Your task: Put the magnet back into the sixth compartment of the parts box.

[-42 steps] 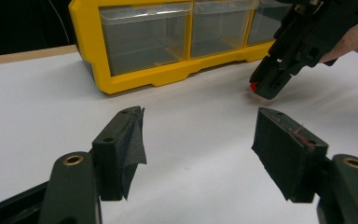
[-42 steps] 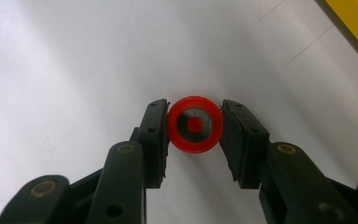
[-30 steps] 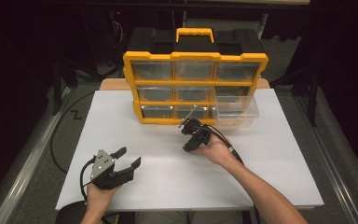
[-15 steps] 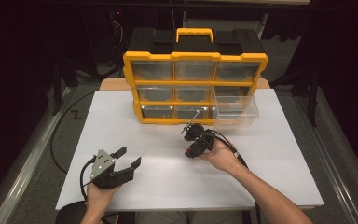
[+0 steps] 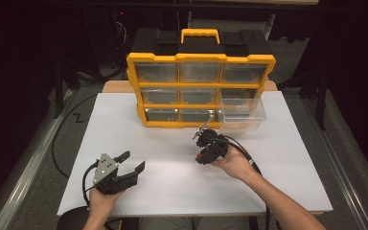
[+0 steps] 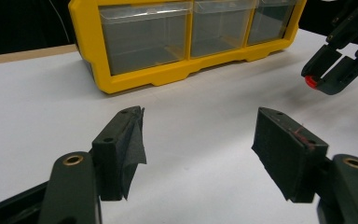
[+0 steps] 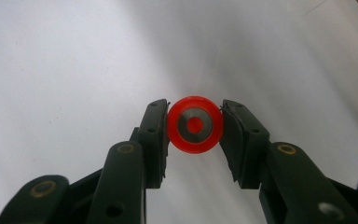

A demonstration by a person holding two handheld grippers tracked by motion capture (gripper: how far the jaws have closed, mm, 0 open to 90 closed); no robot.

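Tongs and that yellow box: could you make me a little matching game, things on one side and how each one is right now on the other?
Things:
1. left tongs
2. right tongs
3. clear drawer
4. yellow organizer

States:
A. pulled out at the lower right of the cabinet
B. clamped on a red disc
C. spread apart, holding nothing
D. standing at the table's far edge

Pairs: 1-C, 2-B, 3-A, 4-D

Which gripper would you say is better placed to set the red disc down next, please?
Right, likely: the right gripper already clamps the red disc above the table, while the left gripper hangs open.
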